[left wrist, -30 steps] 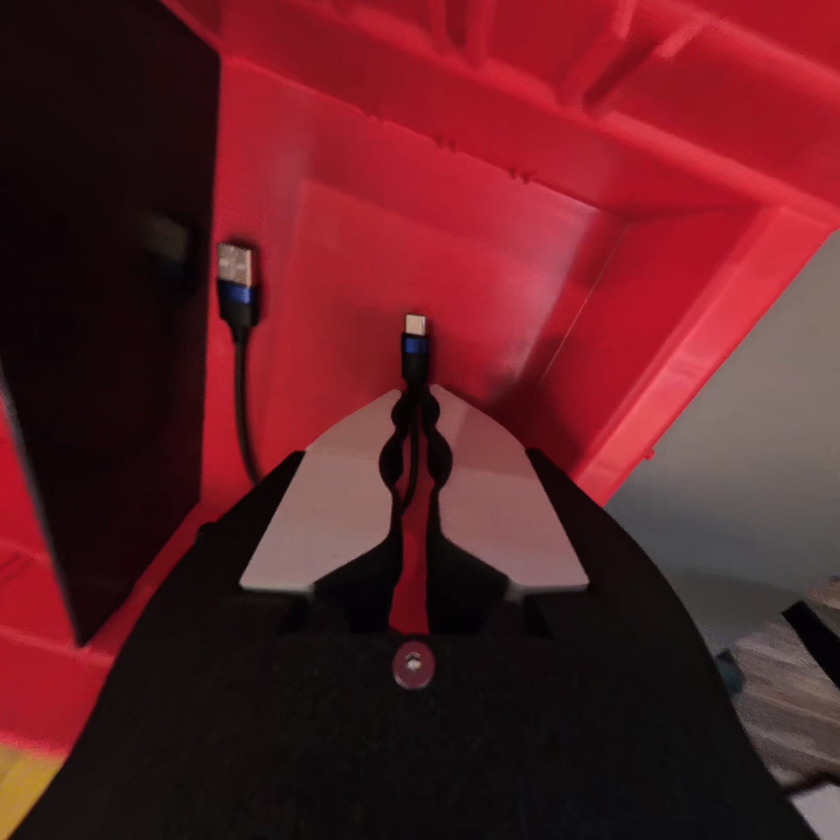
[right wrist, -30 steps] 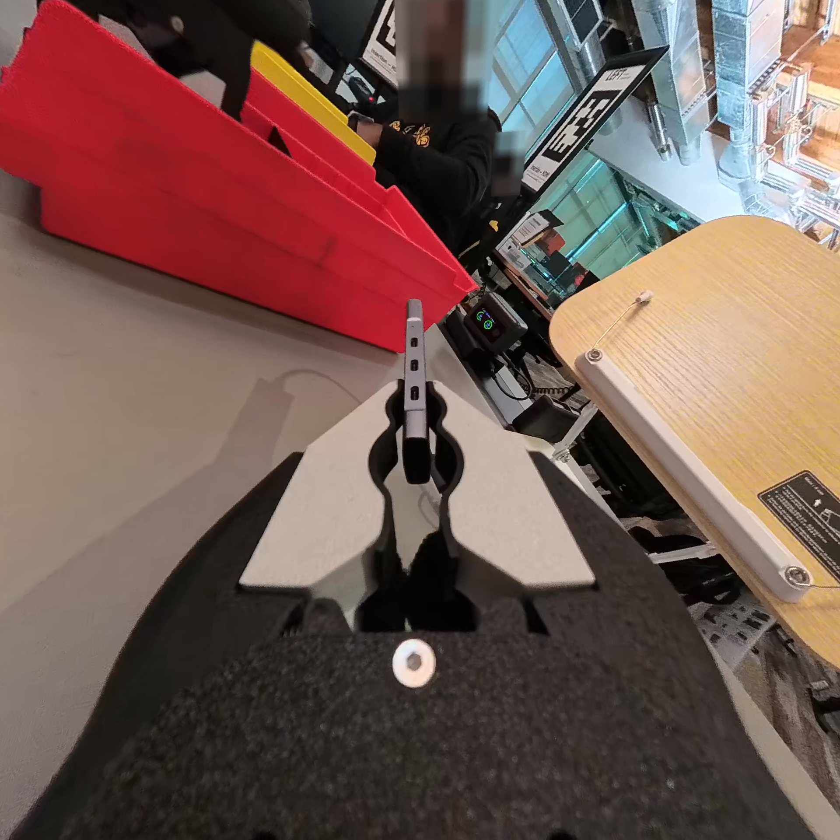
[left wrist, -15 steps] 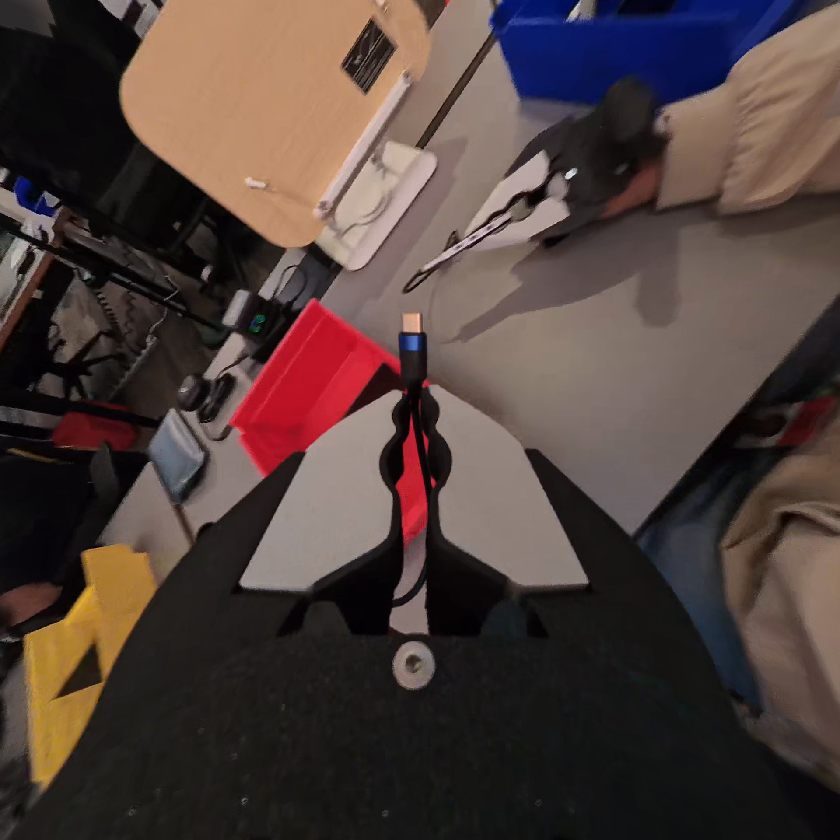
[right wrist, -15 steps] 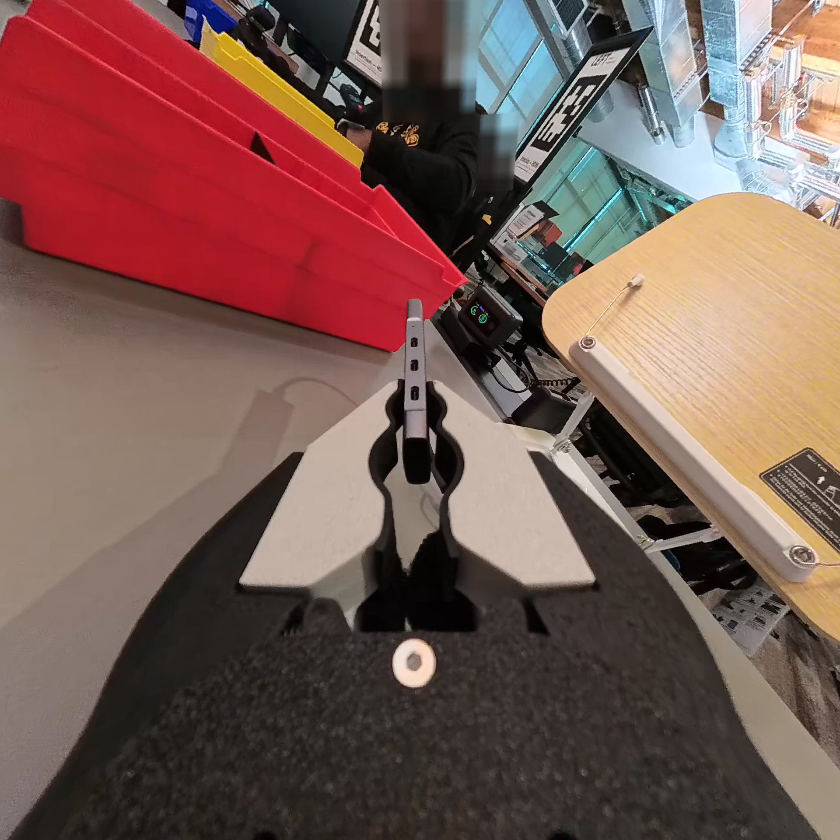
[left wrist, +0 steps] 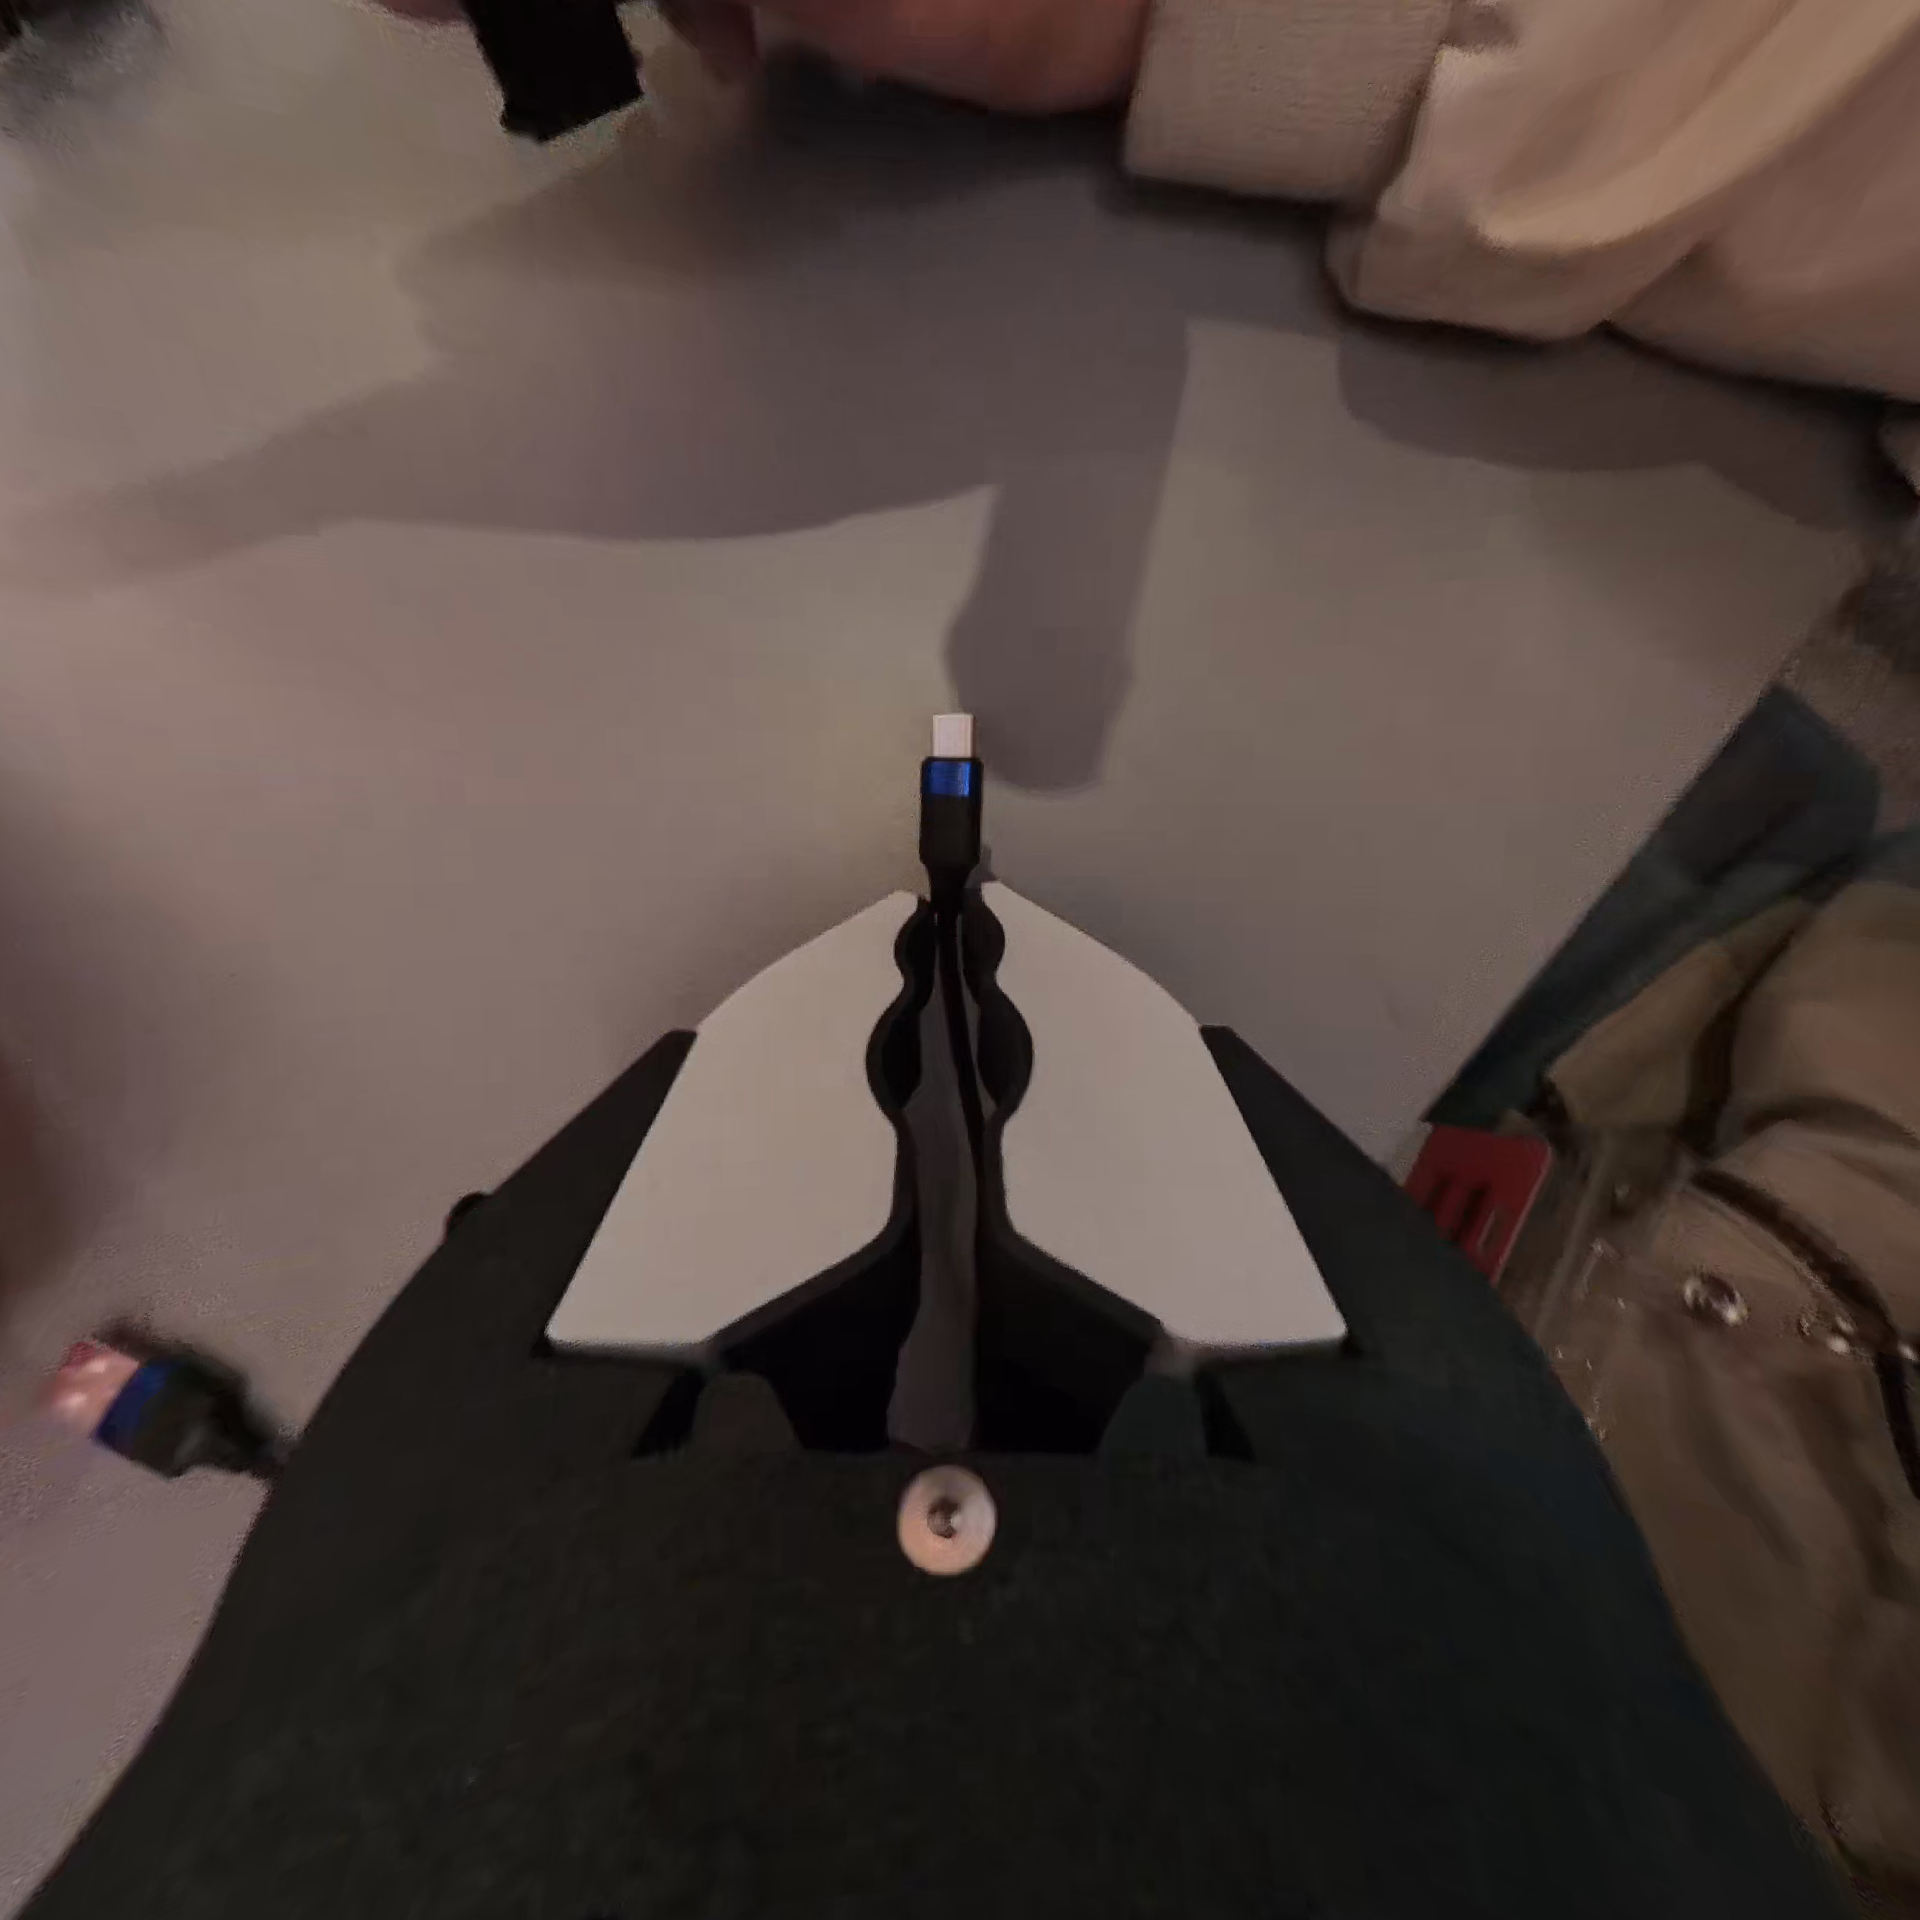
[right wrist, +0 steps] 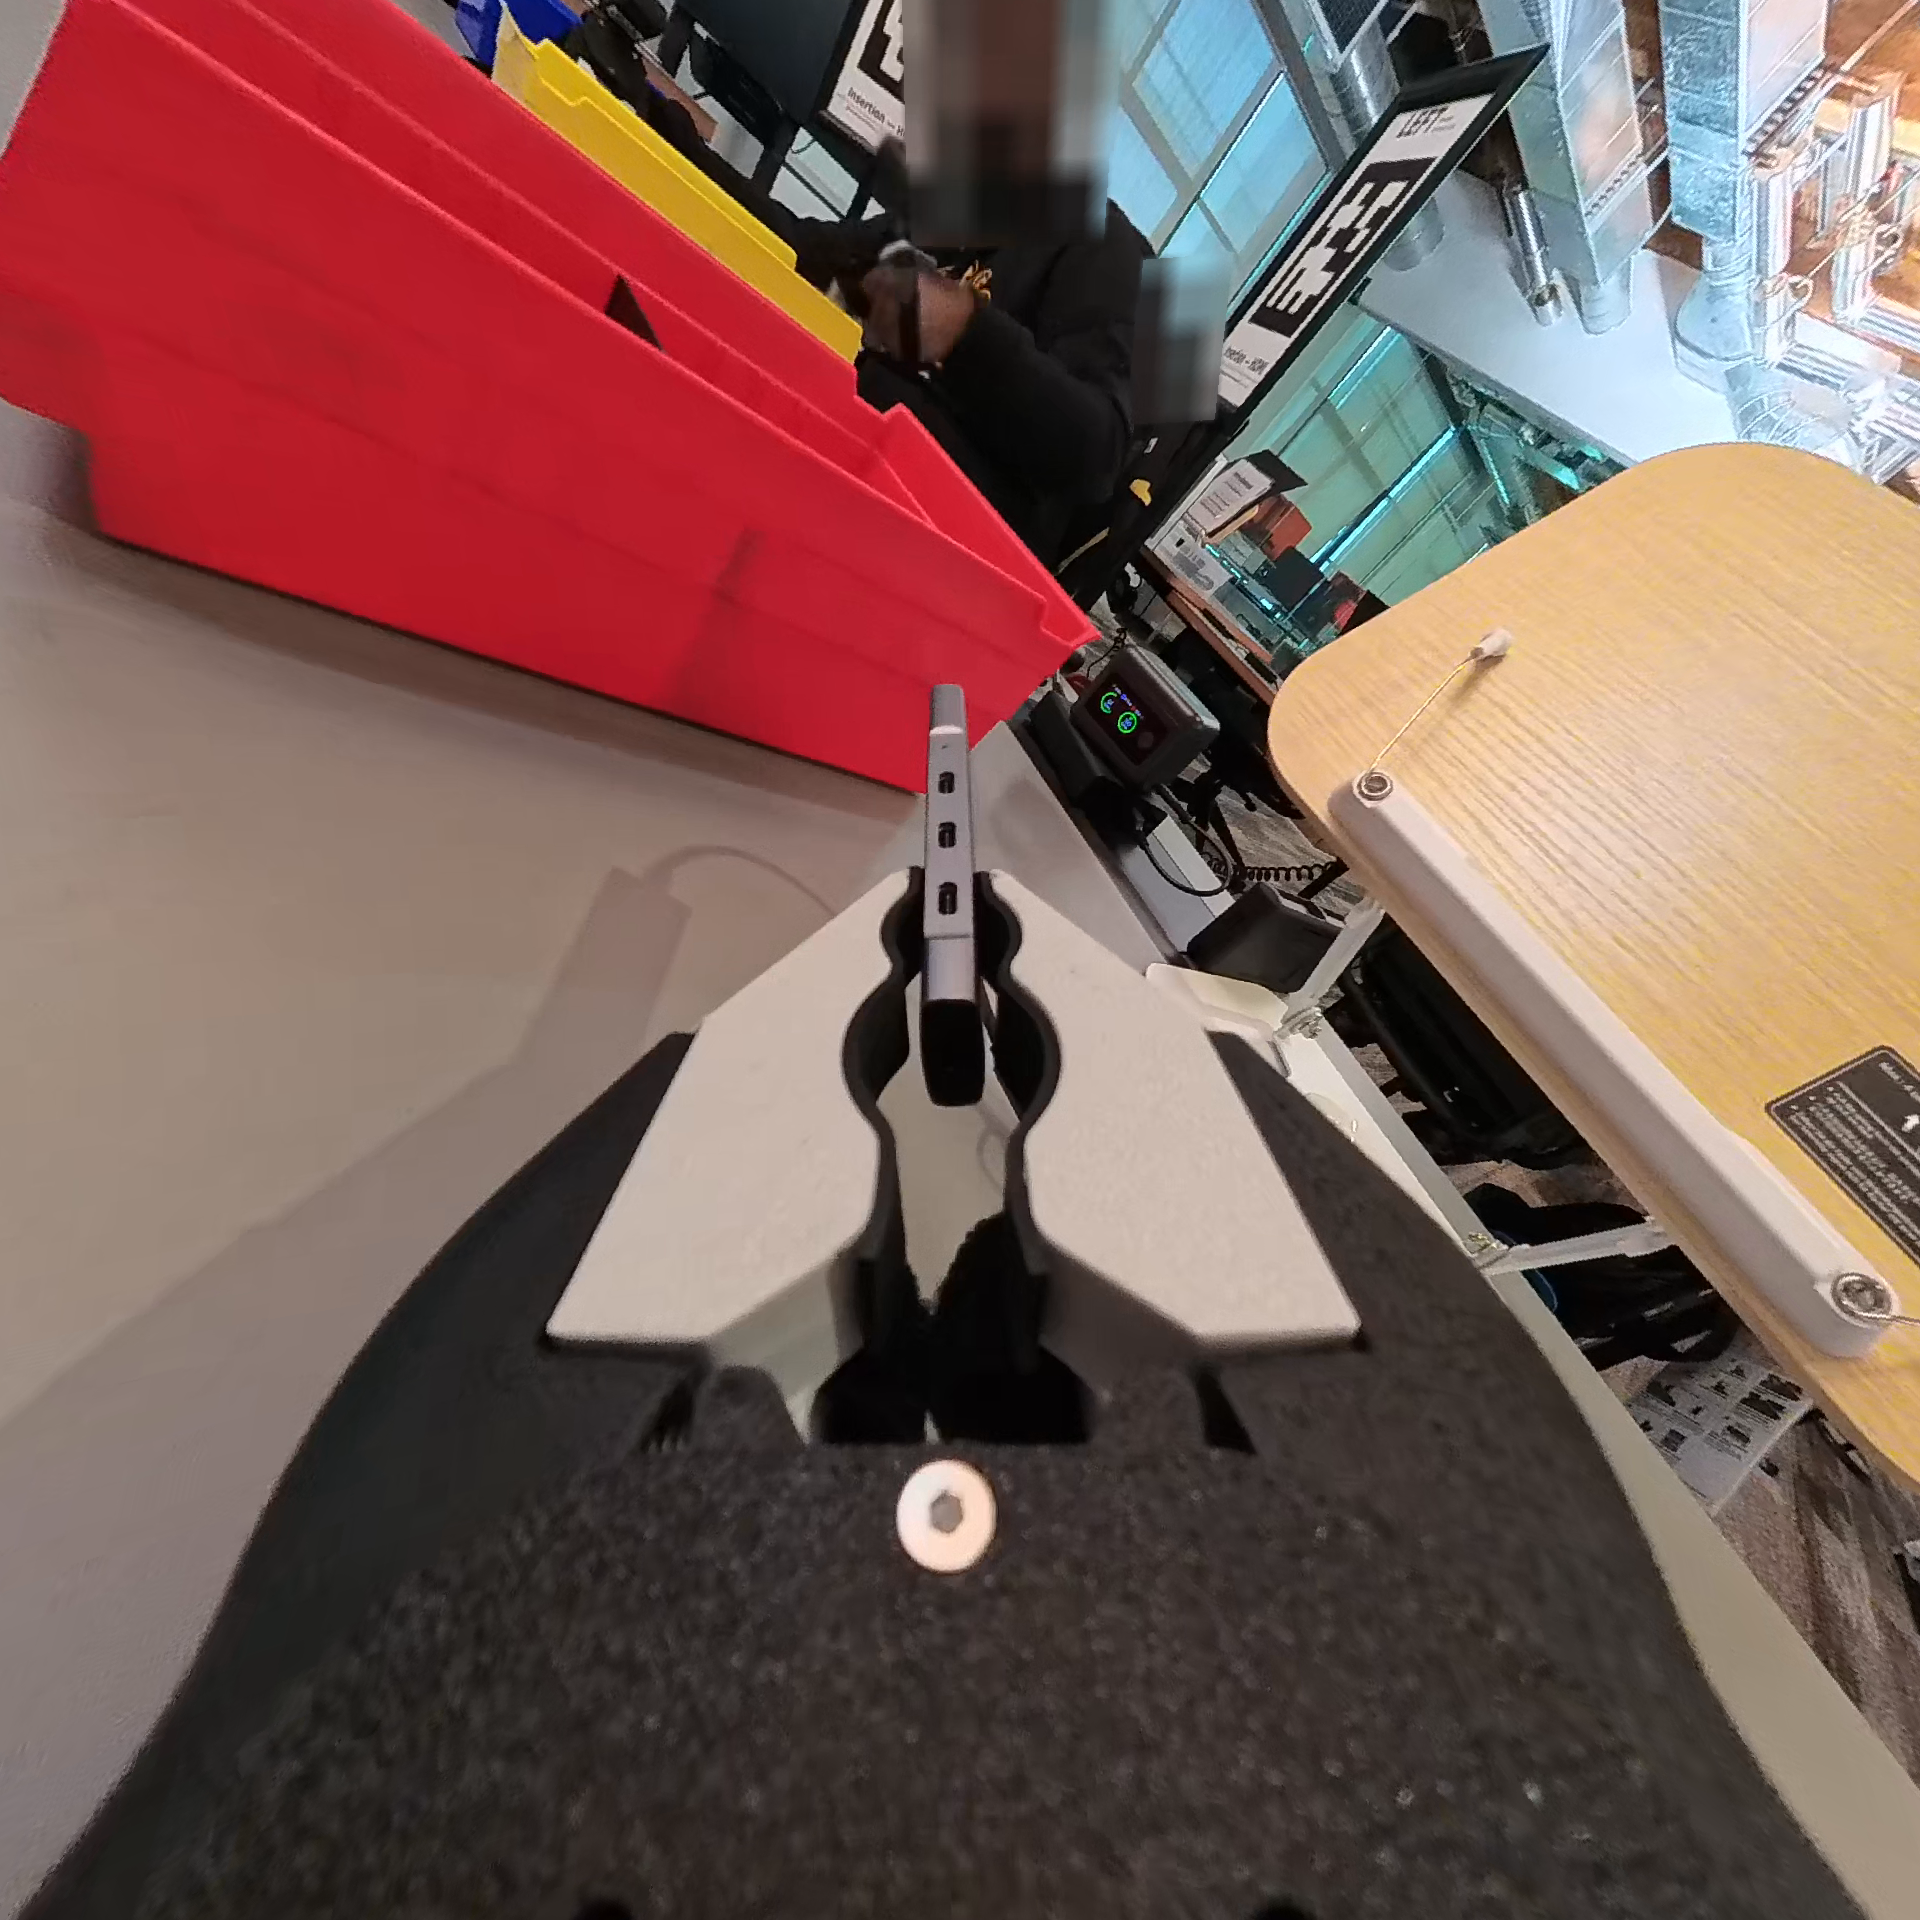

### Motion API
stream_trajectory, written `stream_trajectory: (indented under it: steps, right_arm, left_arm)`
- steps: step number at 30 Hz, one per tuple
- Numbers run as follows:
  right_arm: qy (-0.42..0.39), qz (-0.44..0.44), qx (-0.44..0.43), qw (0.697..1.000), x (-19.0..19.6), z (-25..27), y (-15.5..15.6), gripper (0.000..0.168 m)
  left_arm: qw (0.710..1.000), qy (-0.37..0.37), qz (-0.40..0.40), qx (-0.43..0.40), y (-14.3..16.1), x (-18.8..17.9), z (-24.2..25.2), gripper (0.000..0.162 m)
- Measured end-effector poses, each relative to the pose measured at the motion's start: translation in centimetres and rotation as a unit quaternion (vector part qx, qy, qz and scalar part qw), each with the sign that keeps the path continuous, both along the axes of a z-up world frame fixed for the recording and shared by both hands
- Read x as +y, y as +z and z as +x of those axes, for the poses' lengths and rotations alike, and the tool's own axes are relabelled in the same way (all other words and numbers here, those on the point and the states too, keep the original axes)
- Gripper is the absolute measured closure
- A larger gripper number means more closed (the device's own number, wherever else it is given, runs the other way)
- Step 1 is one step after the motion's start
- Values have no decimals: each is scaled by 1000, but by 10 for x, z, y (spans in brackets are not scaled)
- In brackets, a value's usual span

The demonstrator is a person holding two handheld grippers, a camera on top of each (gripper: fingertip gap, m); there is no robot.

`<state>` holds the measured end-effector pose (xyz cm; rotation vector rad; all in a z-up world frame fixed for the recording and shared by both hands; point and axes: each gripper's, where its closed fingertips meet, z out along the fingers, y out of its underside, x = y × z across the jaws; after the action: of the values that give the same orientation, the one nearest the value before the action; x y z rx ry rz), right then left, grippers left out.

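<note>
A grey surface point(right wrist: 312, 935) fills both wrist views and anchors everything here. Along its far edge in the right wrist view stand stacked red bins point(right wrist: 468, 468), with a yellow bin point(right wrist: 665, 177) behind them; beyond the surface's right edge hangs a tilted wooden tabletop point(right wrist: 1662, 779), and a person in dark clothing point(right wrist: 1039, 364) sits past the bins. In the left wrist view a cream sleeve point(left wrist: 1558, 156) reaches over the far side of the surface.

Above the surface, the left tongs point(left wrist: 948, 894) are pressed together on a thin black cable point(left wrist: 961, 1039), whose blue-collared small plug point(left wrist: 951, 790) juts forward past the tips; the cable's larger plug point(left wrist: 135, 1403) dangles blurred off to the tongs' left. The right tongs point(right wrist: 951, 883) pinch a slim grey hub point(right wrist: 948, 831) edge-up over the surface, its row of small ports facing the camera, near the red bins' corner.

By the look of it, the cable is light and limp, so a grip close behind the plug collar, as now, keeps the tip steady. The hub looks rigid, smooth and light, apt to pivot between flat pads; holding its body clear of the ports seems soundest.

Half a second ago the left view looked out across the surface at the red bin and the other tongs; it now faces down at bare surface, close to the sleeve. The right view has scarcely shifted.
</note>
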<state>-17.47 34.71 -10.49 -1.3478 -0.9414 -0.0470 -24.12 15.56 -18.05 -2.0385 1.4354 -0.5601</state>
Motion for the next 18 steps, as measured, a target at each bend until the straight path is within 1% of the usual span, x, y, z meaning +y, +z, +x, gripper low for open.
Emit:
stream_trajectory:
  steps: [2, 4, 5, 7, 12, 14, 18]
  right_arm:
    - [0, -1, -1, 1000, 0, 0, -1, 161]
    - [1, -2, 0, 1000, 0, 0, -1, 161]
    - [1, -3, 0, 1000, 0, 0, -1, 161]
    - [2, -5, 2, 1000, 0, 0, -1, 161]
    - [4, -10, 3, 1000, 1, -1, -3, 161]
    - [3, -12, 2, 1000, 1, -1, -3, 161]
    - [5, -15, 2, 1000, 1, -2, -4, 161]
  left_arm:
    - [1000, 9, -15, -8, -5, 5, 5, 157]
    - [999, 12, -29, -42, 1, 6, 9, 156]
    - [997, 8, -36, -61, 6, 5, 11, 149]
    - [995, 5, -43, -91, 12, 3, 10, 143]
    - [989, 5, -59, -138, 18, 2, -5, 138]
    - [987, 14, -73, -139, 15, 3, -8, 138]
    - [991, 34, -63, -112, 7, 9, -8, 136]
